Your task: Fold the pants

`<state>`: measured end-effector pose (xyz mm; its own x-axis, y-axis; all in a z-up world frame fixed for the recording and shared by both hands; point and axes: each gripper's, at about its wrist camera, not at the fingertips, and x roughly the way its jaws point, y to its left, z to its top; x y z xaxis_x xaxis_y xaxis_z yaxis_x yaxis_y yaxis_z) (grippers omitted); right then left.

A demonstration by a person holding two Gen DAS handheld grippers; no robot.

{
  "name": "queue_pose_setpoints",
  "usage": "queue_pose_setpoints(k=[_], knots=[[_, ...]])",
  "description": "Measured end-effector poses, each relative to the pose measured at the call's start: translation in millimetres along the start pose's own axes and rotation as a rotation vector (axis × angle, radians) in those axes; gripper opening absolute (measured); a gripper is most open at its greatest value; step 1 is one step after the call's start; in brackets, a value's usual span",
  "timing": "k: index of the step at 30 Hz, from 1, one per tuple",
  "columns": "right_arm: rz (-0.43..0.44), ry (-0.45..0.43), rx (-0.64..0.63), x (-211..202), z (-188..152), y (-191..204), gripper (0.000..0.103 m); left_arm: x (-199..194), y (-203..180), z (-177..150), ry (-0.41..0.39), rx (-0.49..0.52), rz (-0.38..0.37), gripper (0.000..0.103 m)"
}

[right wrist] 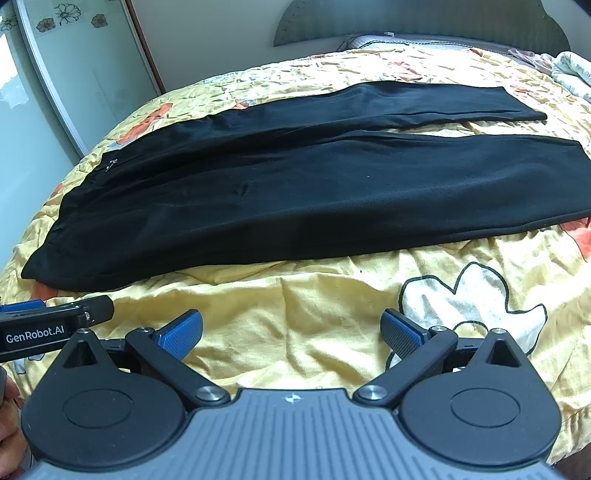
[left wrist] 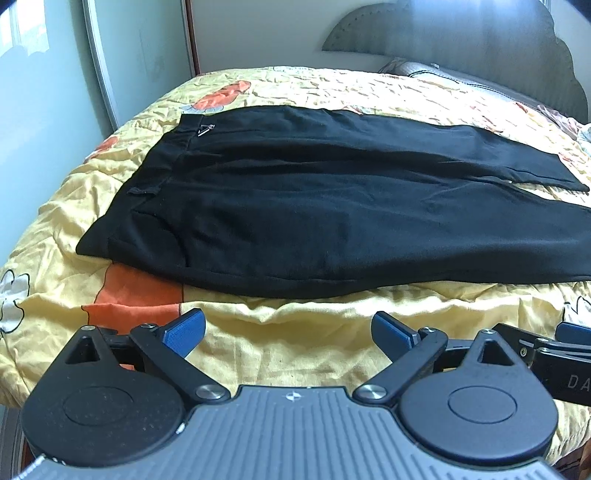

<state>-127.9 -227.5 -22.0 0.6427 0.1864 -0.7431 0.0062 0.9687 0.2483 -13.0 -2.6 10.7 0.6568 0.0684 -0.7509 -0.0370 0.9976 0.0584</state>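
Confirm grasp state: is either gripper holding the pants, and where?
Nothing is held. Left gripper and right gripper are both open above the bedspread, short of the pants.

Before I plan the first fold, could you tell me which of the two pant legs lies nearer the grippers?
The wider front leg, beside the bare yellow quilt; the other leg lies beyond it, toward the headboard.

pants (right wrist: 295,192): black cloth, matt, soft, smooth with shallow folds; small shiny metal clasp at the waistband
bedspread (right wrist: 303,317): yellow printed cloth, matt, crinkled all over
left claw (left wrist: 288,334): matt black plastic arms, blue ribbed pads, bright metal rivets, grey ridged body
right claw (right wrist: 291,332): same matt black plastic, blue textured pads, metal rivets
headboard (left wrist: 461,33): grey, padded look
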Motion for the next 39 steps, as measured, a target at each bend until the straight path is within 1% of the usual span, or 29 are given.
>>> queue_pose_setpoints(k=[12, 20, 23, 24, 26, 28, 30, 32, 35, 37, 39], knots=[[0.008, 0.001, -0.004, 0.5, 0.8, 0.7, 0.103, 3.7, 2.5, -0.9, 0.015, -0.006, 0.000, 0.098], [0.011, -0.016, -0.007, -1.3, 3.8, -0.5, 0.103, 6.6, 3.9, 0.7, 0.017, -0.022, -0.004, 0.098], [0.064, -0.066, -0.029, -7.0, 8.1, -1.3, 0.103, 6.3, 4.6, 3.4, 0.010, -0.012, -0.012, 0.098], [0.089, -0.098, -0.052, -10.5, 11.3, -0.2, 0.103, 5.6, 5.4, 5.6, 0.000, -0.009, -0.019, 0.098], [0.126, -0.158, -0.141, -15.0, 20.4, 5.9, 0.103, 5.0, 6.1, 11.5, -0.024, 0.002, -0.023, 0.098], [0.175, -0.203, -0.287, -15.1, 34.0, 16.6, 0.103, 6.3, 9.2, 21.2, -0.043, 0.007, -0.031, 0.098], [0.210, -0.206, -0.399, -10.7, 50.7, 27.4, 0.103, 9.4, 14.6, 32.1, -0.048, -0.002, -0.038, 0.098], [0.238, -0.217, -0.484, -4.6, 66.8, 38.3, 0.103, 13.3, 22.5, 43.5, -0.052, -0.019, -0.049, 0.098], [0.234, -0.262, -0.612, 5.9, 90.0, 57.4, 0.103, 22.2, 35.7, 58.9, -0.059, -0.044, -0.064, 0.098], [0.230, -0.332, -0.694, 15.1, 103.9, 67.2, 0.103, 27.8, 43.4, 67.1, -0.063, -0.056, -0.065, 0.098], [0.233, -0.419, -0.767, 28.1, 121.8, 75.5, 0.103, 36.4, 51.1, 75.7, -0.057, -0.067, -0.049, 0.098]])
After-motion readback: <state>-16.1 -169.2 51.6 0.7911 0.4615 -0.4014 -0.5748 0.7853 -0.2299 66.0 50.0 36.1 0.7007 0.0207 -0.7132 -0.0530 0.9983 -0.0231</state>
